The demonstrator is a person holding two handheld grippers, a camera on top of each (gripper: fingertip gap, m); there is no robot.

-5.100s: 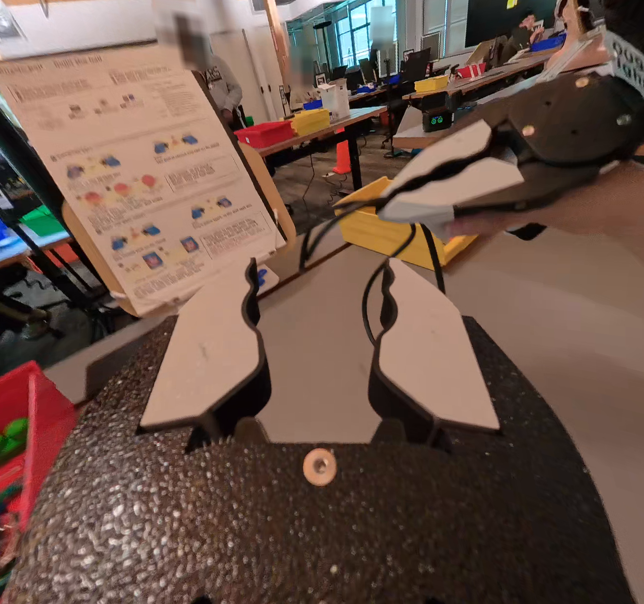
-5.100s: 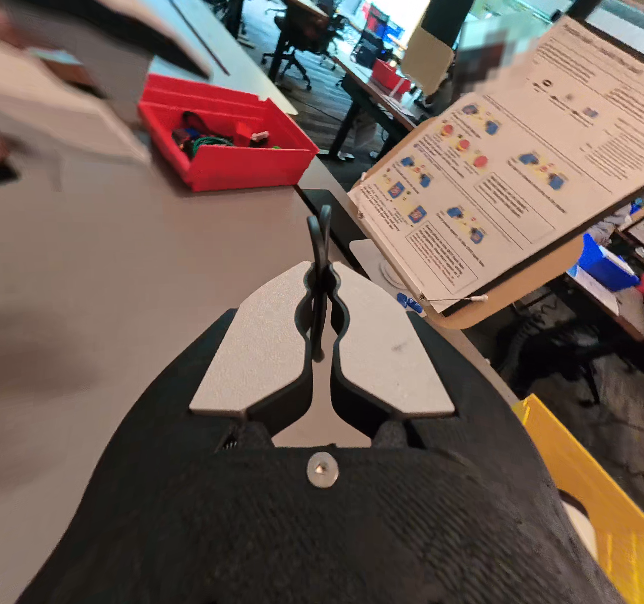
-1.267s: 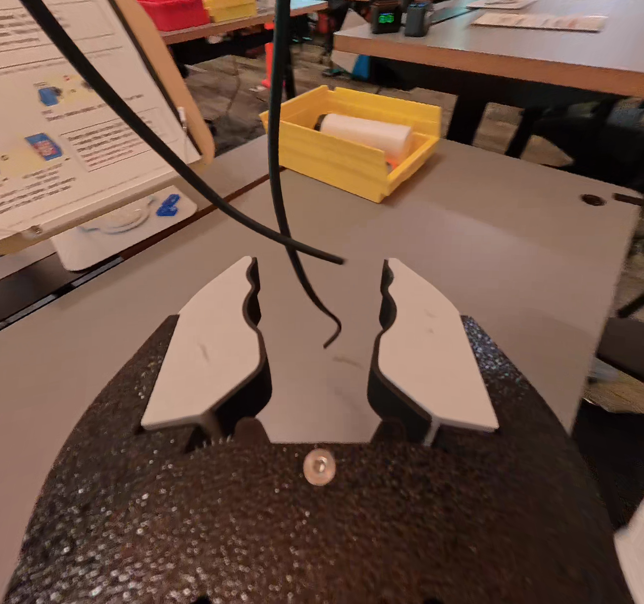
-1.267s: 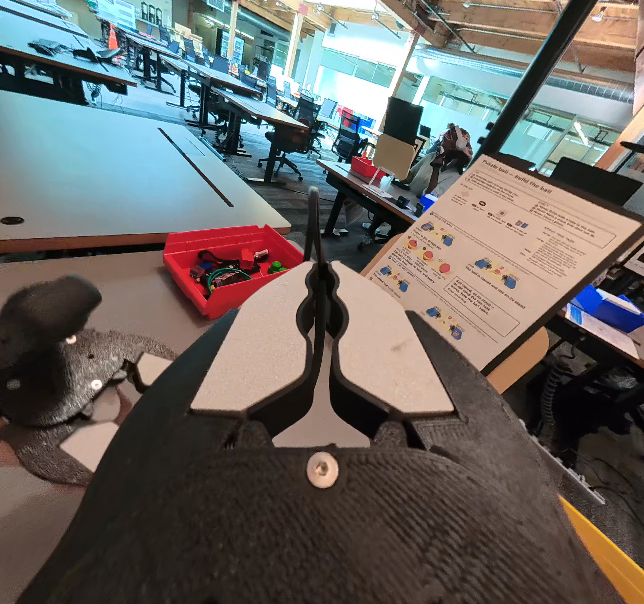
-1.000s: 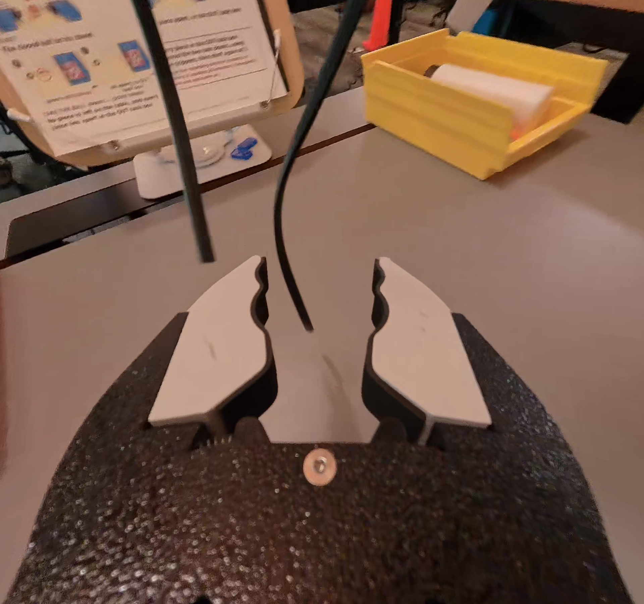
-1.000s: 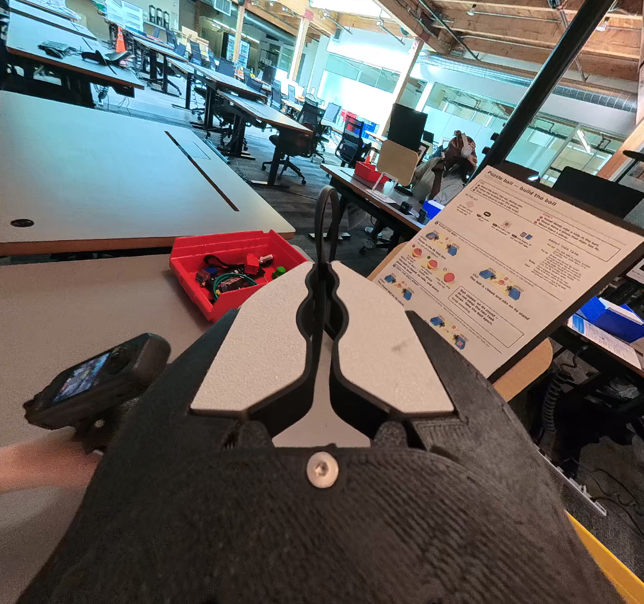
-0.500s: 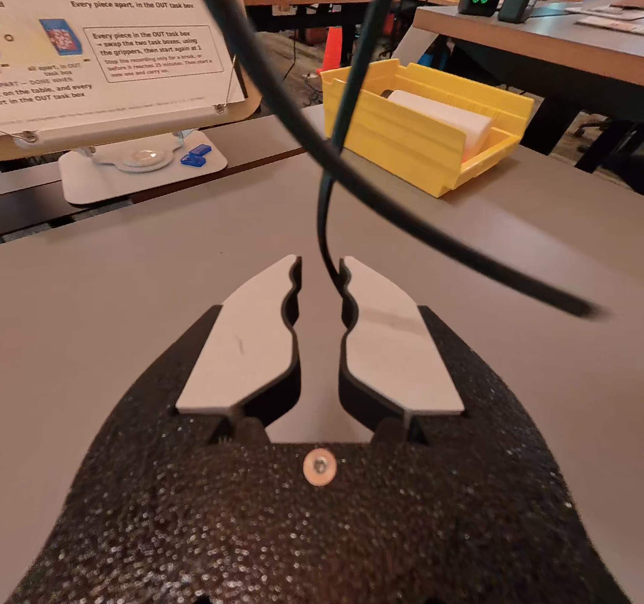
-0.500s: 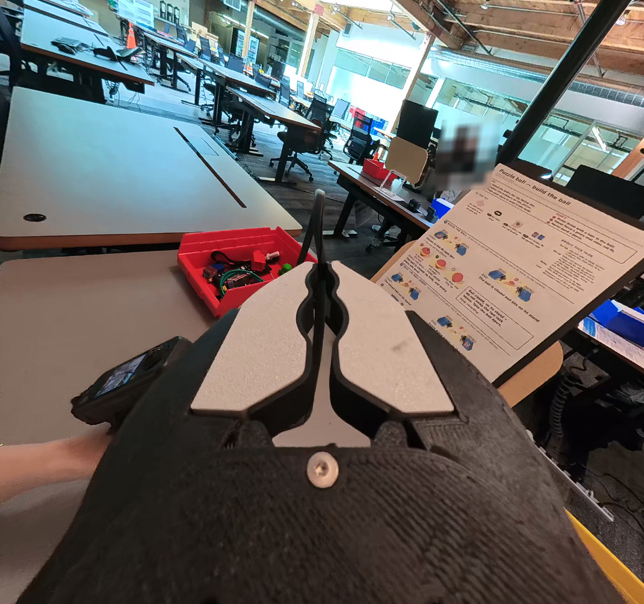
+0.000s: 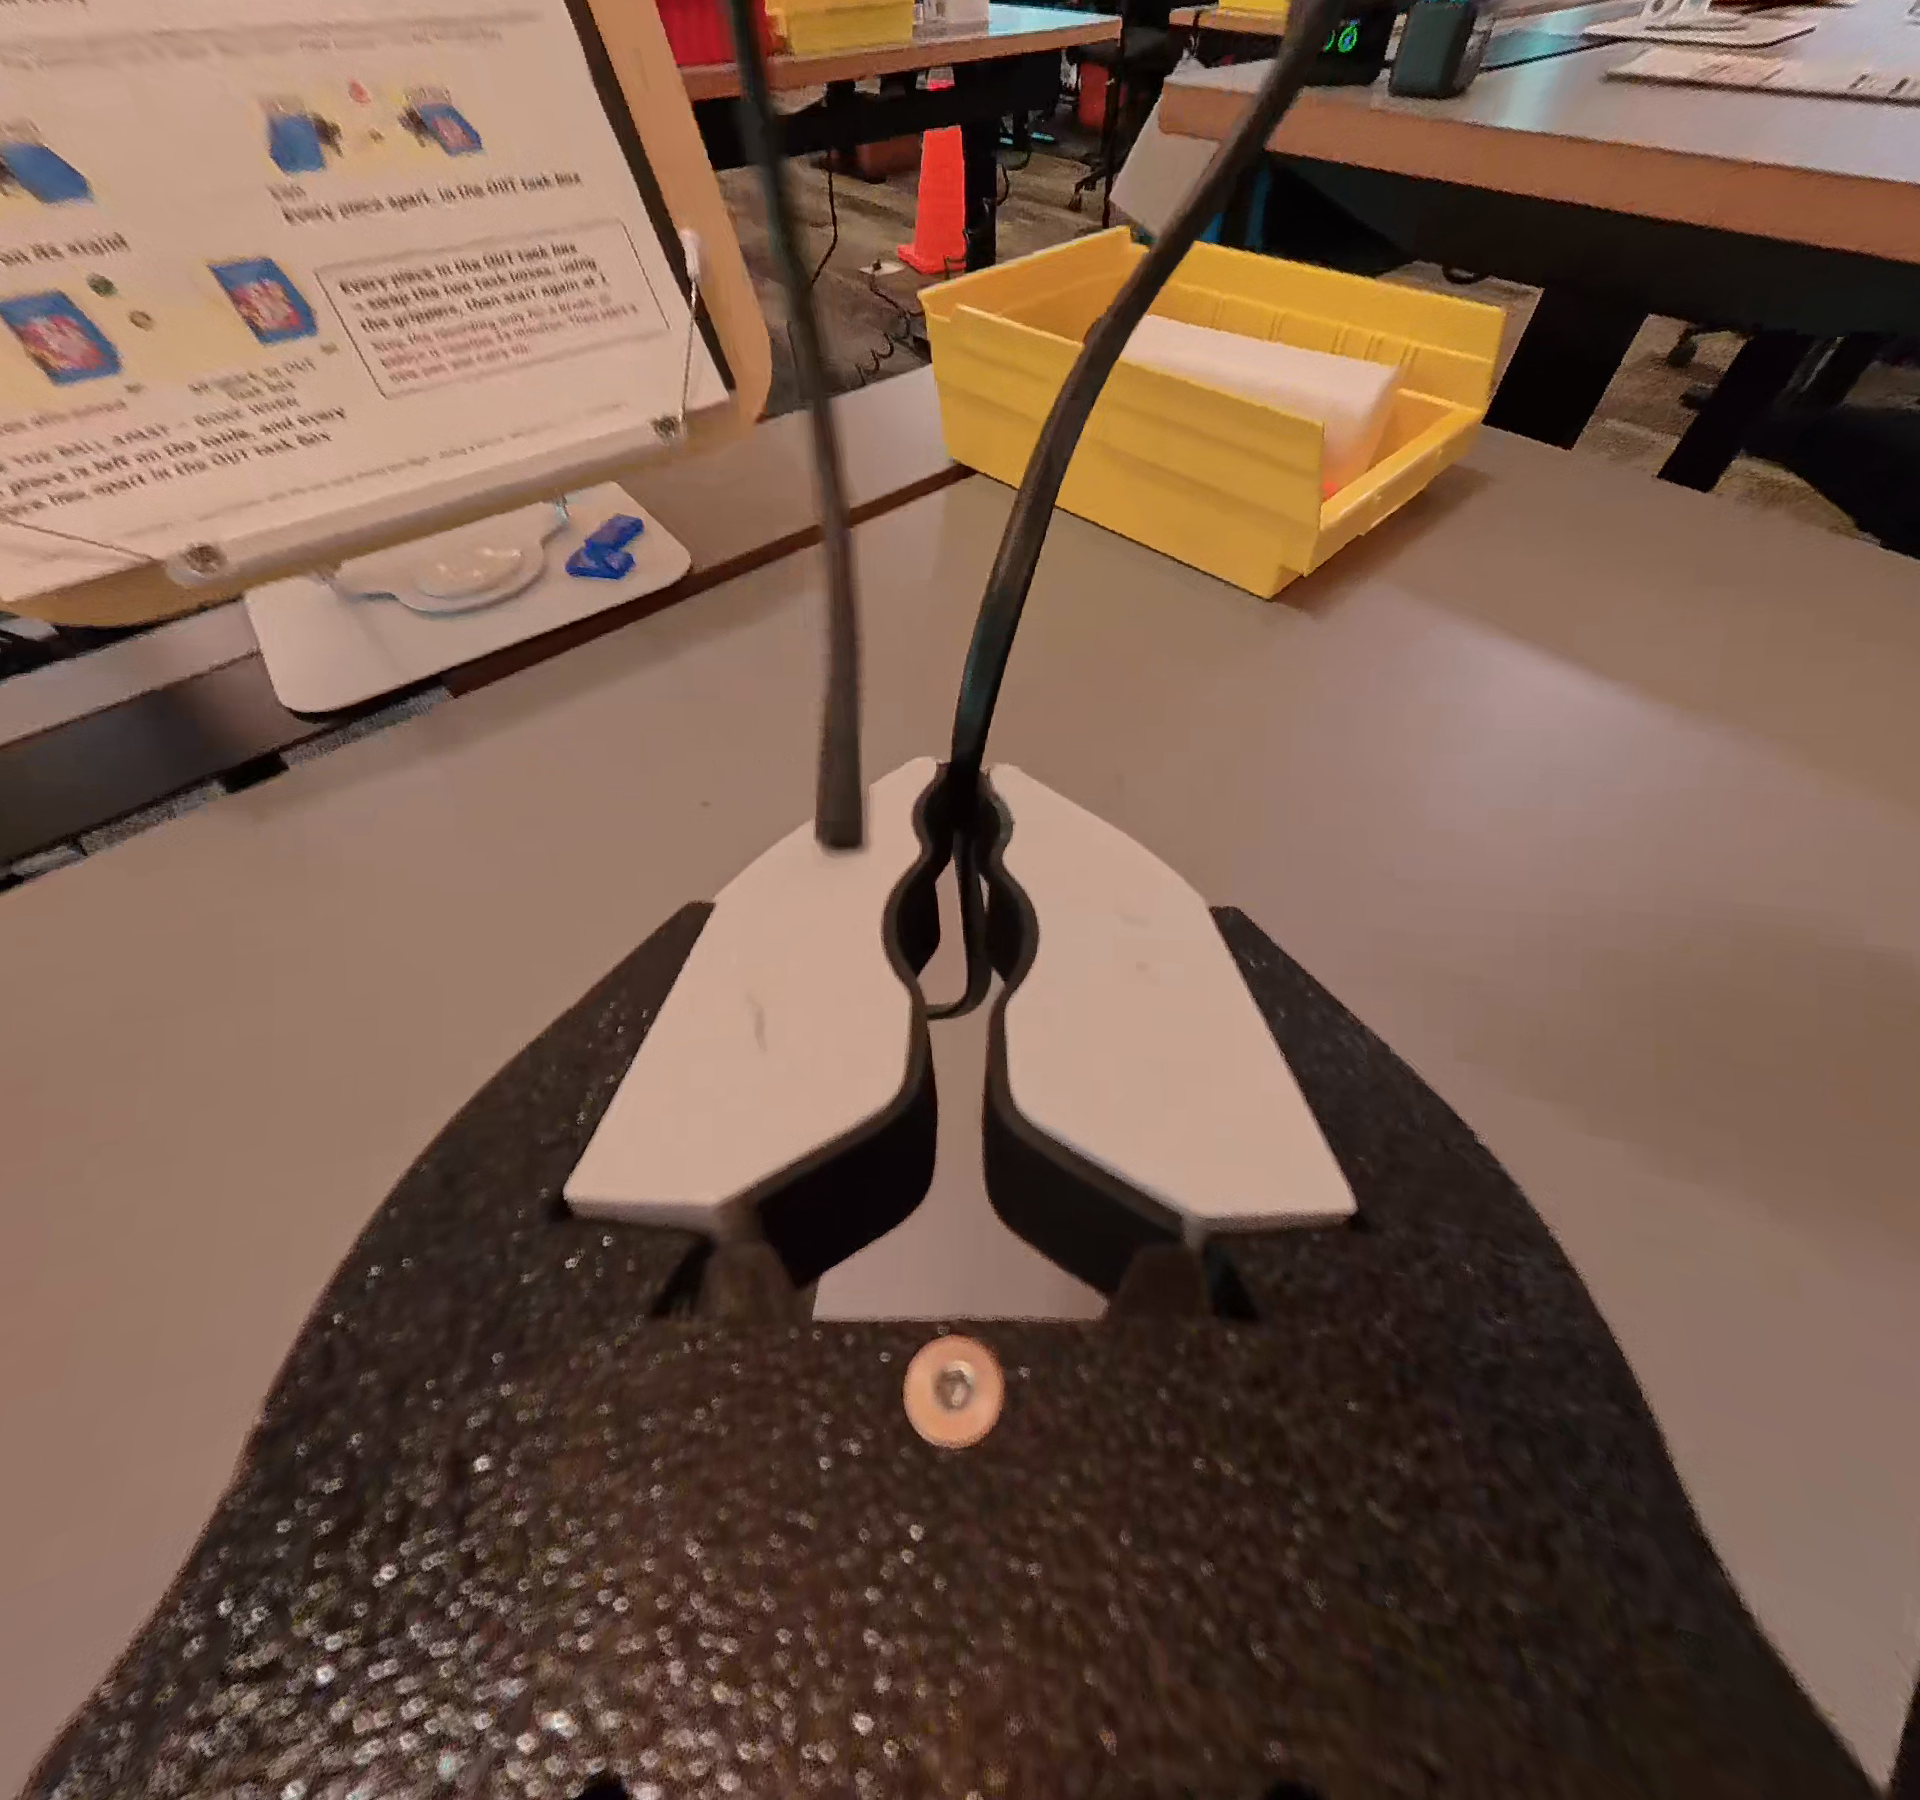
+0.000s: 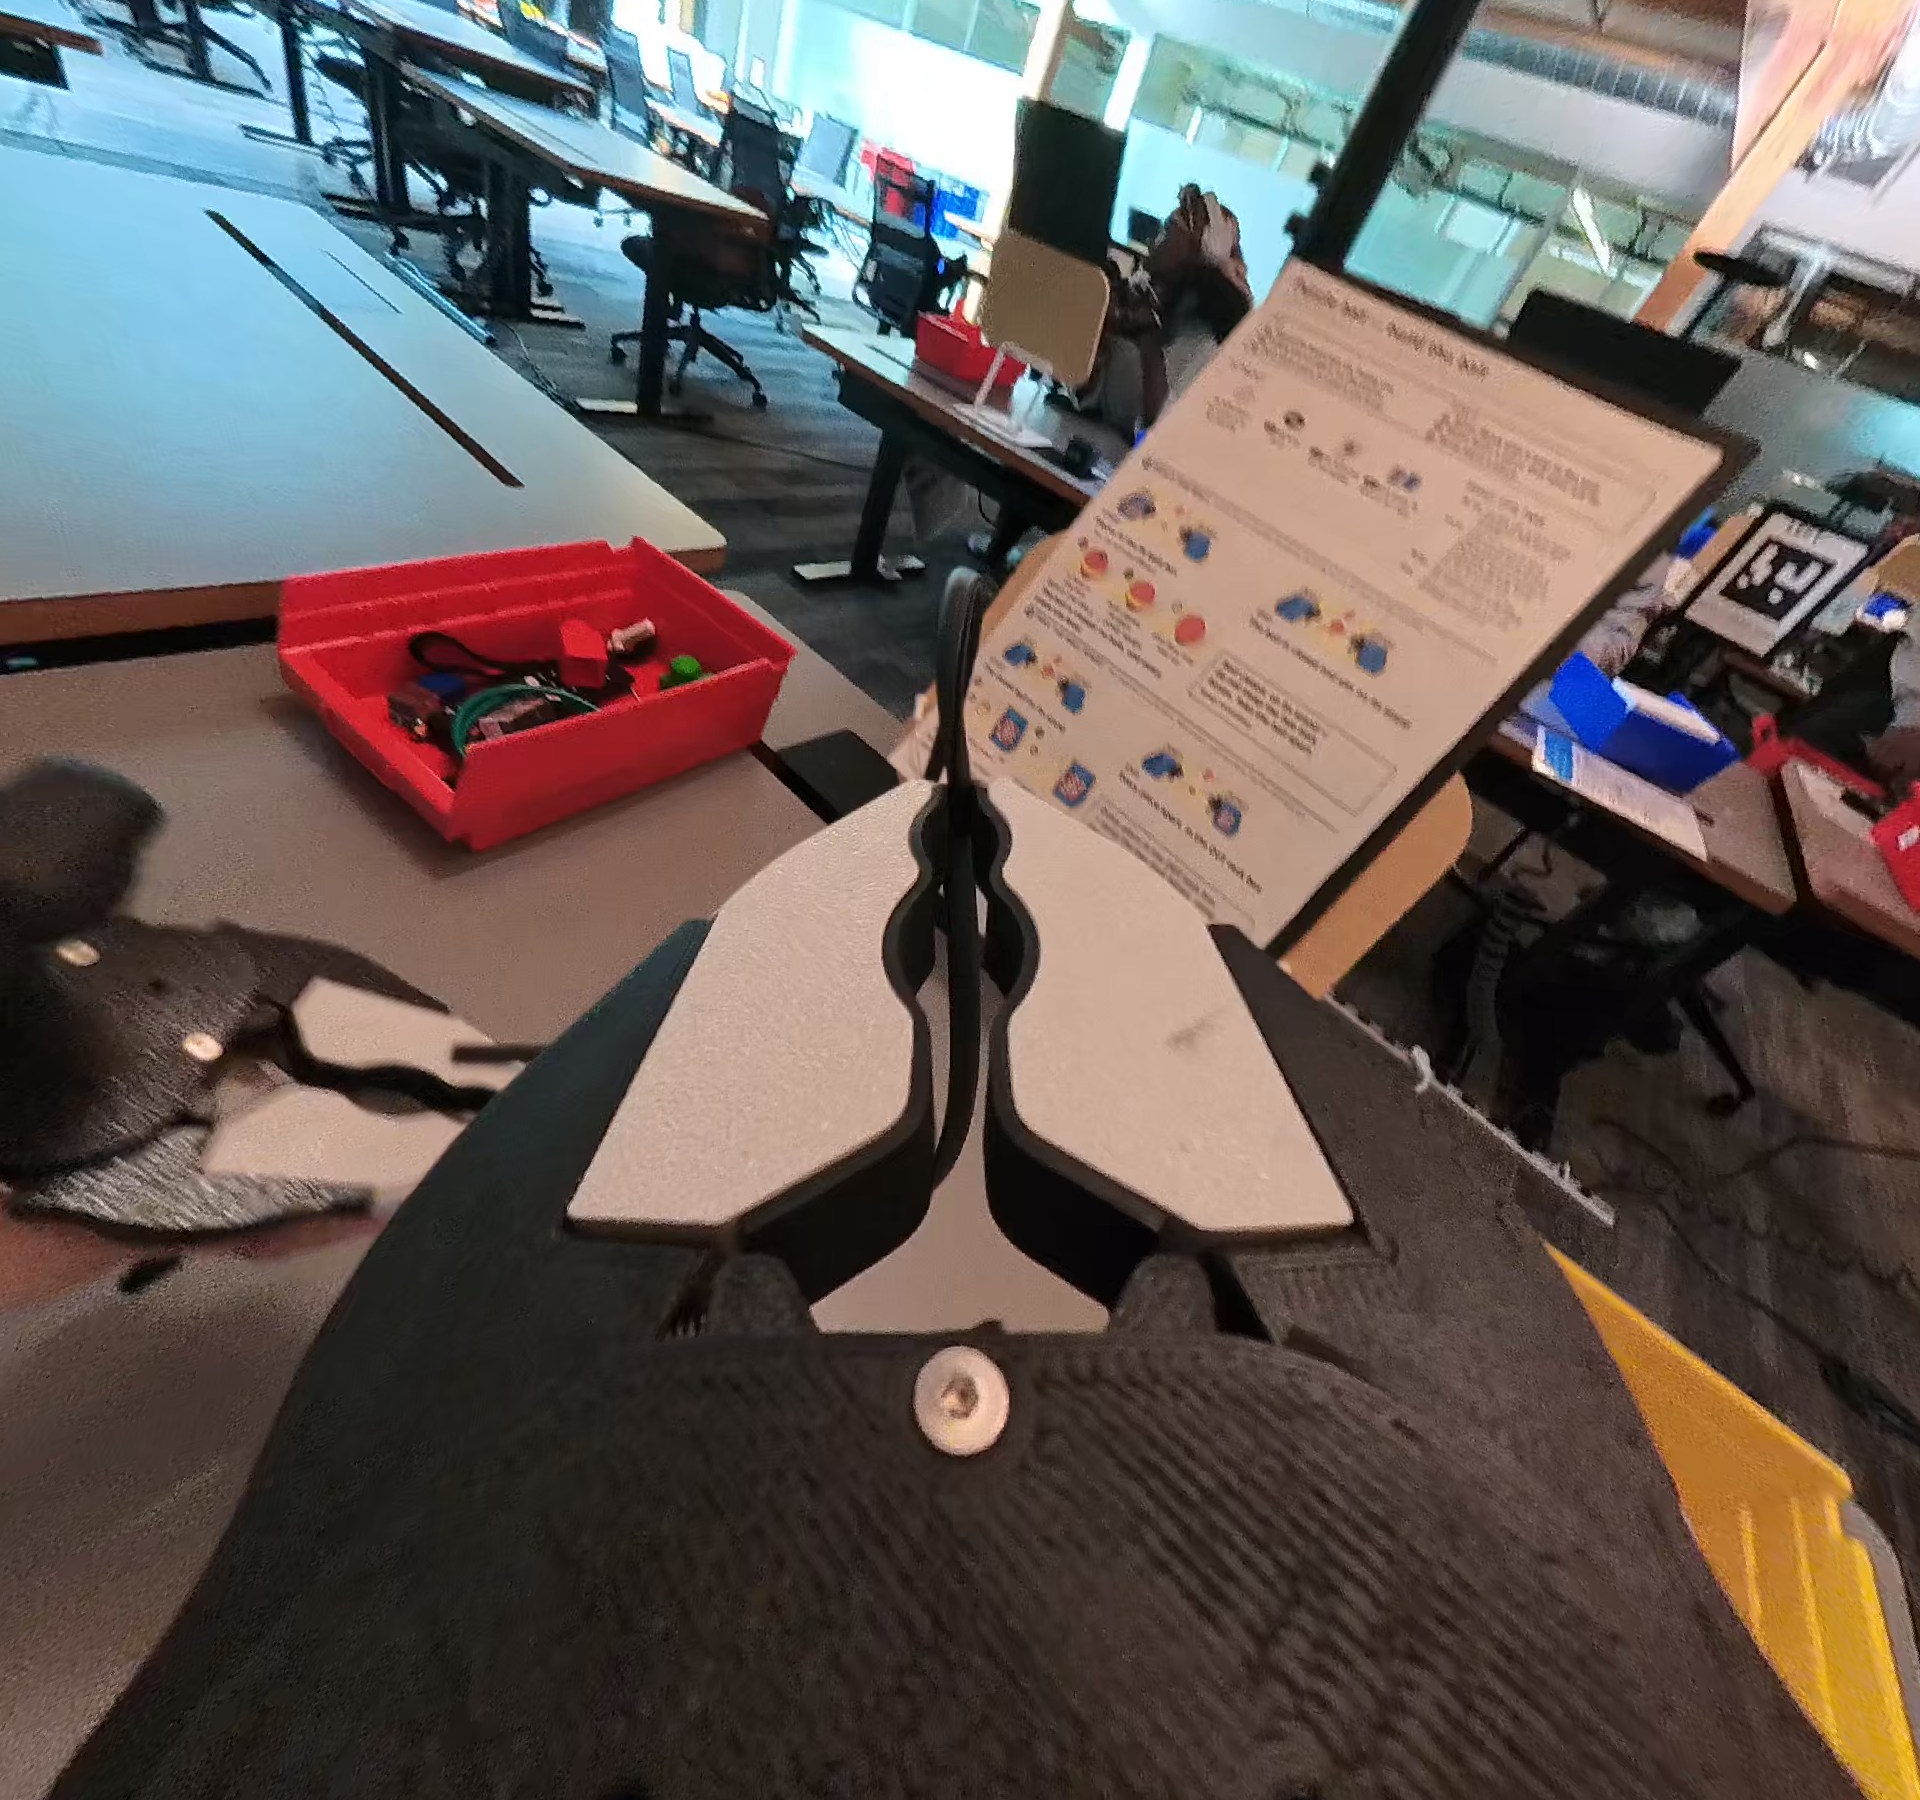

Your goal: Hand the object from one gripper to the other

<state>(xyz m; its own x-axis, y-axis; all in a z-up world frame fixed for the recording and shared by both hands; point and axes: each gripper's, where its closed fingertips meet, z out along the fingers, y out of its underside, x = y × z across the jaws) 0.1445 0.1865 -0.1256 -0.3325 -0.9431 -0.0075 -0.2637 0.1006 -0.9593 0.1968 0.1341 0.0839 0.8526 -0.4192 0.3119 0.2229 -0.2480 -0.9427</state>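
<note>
I see the black cable (image 9: 1049,462) running up and away from my left tool (image 9: 961,794), which pinches its looped end; my right tool (image 10: 961,805) pinches it too, above the grey desk (image 9: 1507,815), near the yellow bin (image 9: 1143,441) at the far edge.

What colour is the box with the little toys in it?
Red. The box shows best in the right wrist view, sitting on the table.

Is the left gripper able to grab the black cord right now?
Yes, it looks so: the left gripper is already shut on the black cord, nothing between them. The right gripper also grips it.
</note>
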